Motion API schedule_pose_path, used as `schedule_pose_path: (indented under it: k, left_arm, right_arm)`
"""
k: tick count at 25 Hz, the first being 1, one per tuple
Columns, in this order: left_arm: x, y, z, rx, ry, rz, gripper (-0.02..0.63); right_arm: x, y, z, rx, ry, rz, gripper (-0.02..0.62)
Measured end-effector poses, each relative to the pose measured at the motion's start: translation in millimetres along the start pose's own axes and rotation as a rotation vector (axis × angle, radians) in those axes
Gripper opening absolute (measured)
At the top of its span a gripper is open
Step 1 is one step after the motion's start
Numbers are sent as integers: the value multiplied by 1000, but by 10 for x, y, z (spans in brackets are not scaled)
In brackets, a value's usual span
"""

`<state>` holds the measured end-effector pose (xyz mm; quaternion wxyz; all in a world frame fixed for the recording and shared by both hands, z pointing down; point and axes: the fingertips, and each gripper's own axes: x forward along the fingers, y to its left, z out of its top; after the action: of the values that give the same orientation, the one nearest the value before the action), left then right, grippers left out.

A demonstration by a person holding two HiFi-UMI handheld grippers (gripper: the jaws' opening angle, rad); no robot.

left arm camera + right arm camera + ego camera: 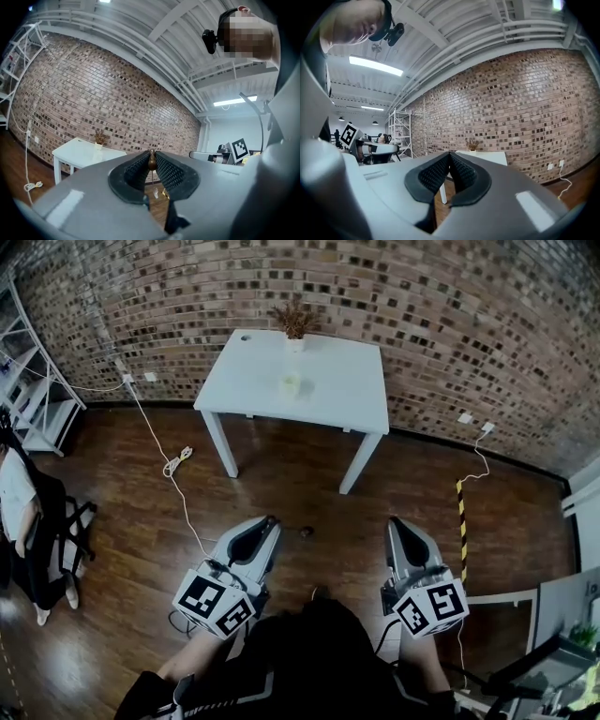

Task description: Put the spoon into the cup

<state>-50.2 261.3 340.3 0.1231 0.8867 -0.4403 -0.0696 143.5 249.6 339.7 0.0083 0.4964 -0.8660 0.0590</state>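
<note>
- Your left gripper [151,153] had its jaws clamped on the spoon [152,161]. The ribbed pads pinched a small brown knob right at their tips, and a thin stem hung down from it towards a pale end below.
- Your right gripper [450,154] had its jaws closed together, pad against pad, with nothing between them.
- From your head view, both grippers pointed forward over the wooden floor [309,474], the left gripper [269,523] and the right gripper [395,522] side by side and well apart from the table [342,381].
- The cup [290,383] stood upright near the middle of the white table, with no spoon visible in it.
- A potted plant [294,328] sat at the table's far edge, behind the cup and close to the brick wall [469,315].
- A white cable [176,463] ran from the wall across the floor to the left of the table.
- A white shelf rack [33,399] stood at the far left, and a person [23,531] sat below it at the left edge of your view.
</note>
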Motion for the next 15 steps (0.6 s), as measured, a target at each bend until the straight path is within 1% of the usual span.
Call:
schedule_pose_path:
  k: [5, 11, 15]
  left_arm:
    - [446, 105, 52, 3, -7, 38, 35]
    - [1022, 165, 224, 41, -8, 84, 35]
    - [1311, 232, 232, 29, -3, 108, 36]
  right_arm:
    - [363, -348, 0, 4, 7, 39, 6]
    - [746, -754, 220, -14, -24, 117, 6]
    - [943, -1043, 229, -13, -20, 130, 6]
